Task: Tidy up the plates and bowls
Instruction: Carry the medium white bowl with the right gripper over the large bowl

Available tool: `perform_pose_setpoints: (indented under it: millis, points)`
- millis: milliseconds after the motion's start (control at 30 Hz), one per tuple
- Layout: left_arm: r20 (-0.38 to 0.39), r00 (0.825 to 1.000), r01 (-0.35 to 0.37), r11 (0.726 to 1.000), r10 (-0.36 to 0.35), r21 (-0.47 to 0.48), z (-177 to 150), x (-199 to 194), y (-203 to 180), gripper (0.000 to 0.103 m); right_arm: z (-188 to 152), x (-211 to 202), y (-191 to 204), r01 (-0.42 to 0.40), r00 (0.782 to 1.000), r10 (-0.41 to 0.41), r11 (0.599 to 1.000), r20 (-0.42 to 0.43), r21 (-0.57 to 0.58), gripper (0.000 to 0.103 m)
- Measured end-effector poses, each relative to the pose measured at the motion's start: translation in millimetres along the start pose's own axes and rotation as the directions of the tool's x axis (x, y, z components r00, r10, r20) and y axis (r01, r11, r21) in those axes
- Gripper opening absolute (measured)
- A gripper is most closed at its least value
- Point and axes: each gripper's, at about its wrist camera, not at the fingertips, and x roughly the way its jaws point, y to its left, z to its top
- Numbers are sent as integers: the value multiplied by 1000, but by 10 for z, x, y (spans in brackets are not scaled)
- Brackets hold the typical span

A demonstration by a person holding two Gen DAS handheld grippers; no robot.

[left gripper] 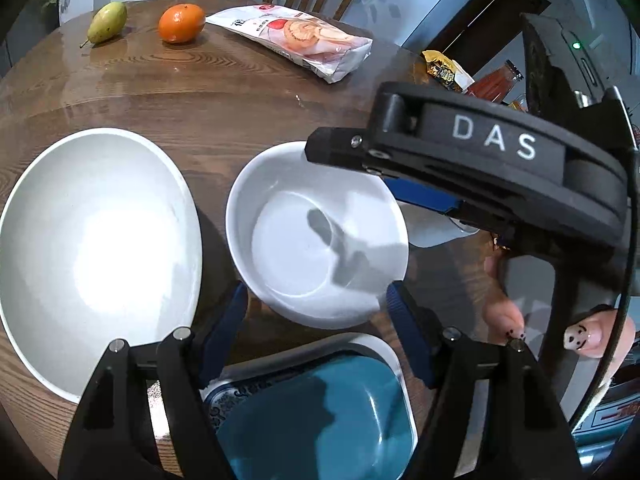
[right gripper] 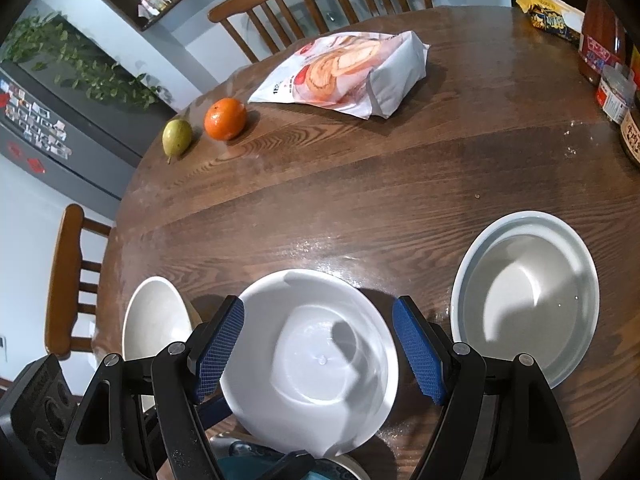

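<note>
A white bowl point(left gripper: 316, 236) point(right gripper: 312, 364) stands on the wooden table point(left gripper: 220, 108) between the open fingers of both grippers. My left gripper point(left gripper: 318, 304) is open at its near rim. My right gripper point(right gripper: 318, 344) is open and straddles the bowl from above; its body point(left gripper: 480, 152) crosses the left wrist view. A large white bowl point(left gripper: 96, 252) point(right gripper: 154, 320) stands to the left. A pale grey bowl point(right gripper: 528, 300) stands to the right. A teal square dish point(left gripper: 320, 420) sits on a patterned plate point(left gripper: 224, 396) below the left gripper.
A pear point(right gripper: 177, 136), an orange point(right gripper: 225, 118) and a bag of cake rolls point(right gripper: 344, 76) lie at the far side. Jars and a snack packet point(right gripper: 548, 20) stand at the right edge. Wooden chairs point(right gripper: 272, 8) surround the table.
</note>
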Motion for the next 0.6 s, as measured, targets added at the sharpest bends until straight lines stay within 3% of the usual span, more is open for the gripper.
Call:
perform_pose_setpoints:
  millis: [600]
  points:
    - [16, 1000, 13, 1000, -13, -13, 25, 1, 7, 62, 4, 27, -5, -1, 1000, 1, 1000, -19, -10, 79]
